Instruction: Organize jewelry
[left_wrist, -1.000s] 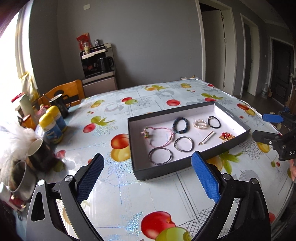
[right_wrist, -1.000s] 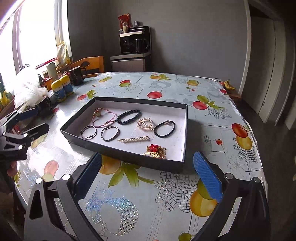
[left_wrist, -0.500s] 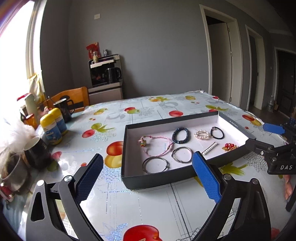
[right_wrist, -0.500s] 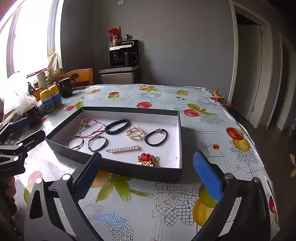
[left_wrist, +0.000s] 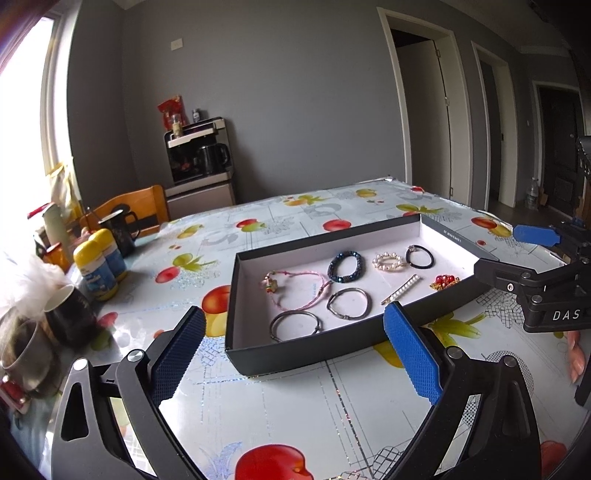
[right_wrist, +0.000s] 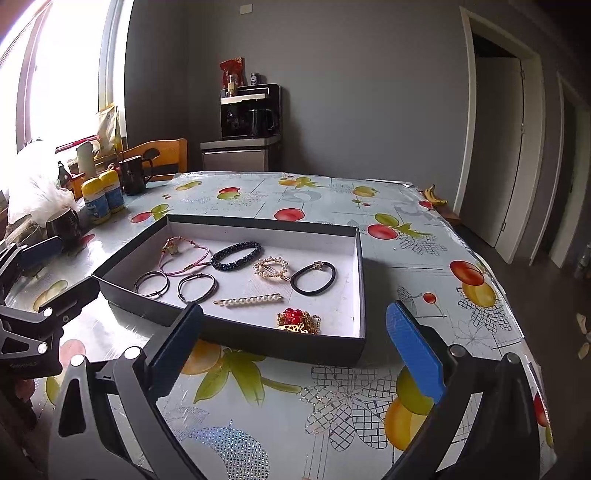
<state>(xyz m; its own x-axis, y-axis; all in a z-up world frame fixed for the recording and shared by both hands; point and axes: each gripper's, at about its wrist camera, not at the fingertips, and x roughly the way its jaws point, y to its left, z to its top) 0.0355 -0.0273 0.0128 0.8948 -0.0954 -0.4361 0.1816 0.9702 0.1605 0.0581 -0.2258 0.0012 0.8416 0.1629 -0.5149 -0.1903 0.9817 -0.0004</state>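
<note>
All the jewelry lies spread inside the box (right_wrist: 360, 280); nothing remains loose on the table (right_wrist: 424, 258), so sorting looks finished. The left gripper (left_wrist: 295, 354) and right gripper (right_wrist: 295, 347) hover wide apart, empty.

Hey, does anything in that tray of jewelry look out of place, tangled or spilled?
Nothing stands out. The black shallow tray sits flat on the fruit-print tablecloth, and its pieces lie apart; only the pink cord bracelet lies in a loose loop. Nothing has spilled outside.
</note>
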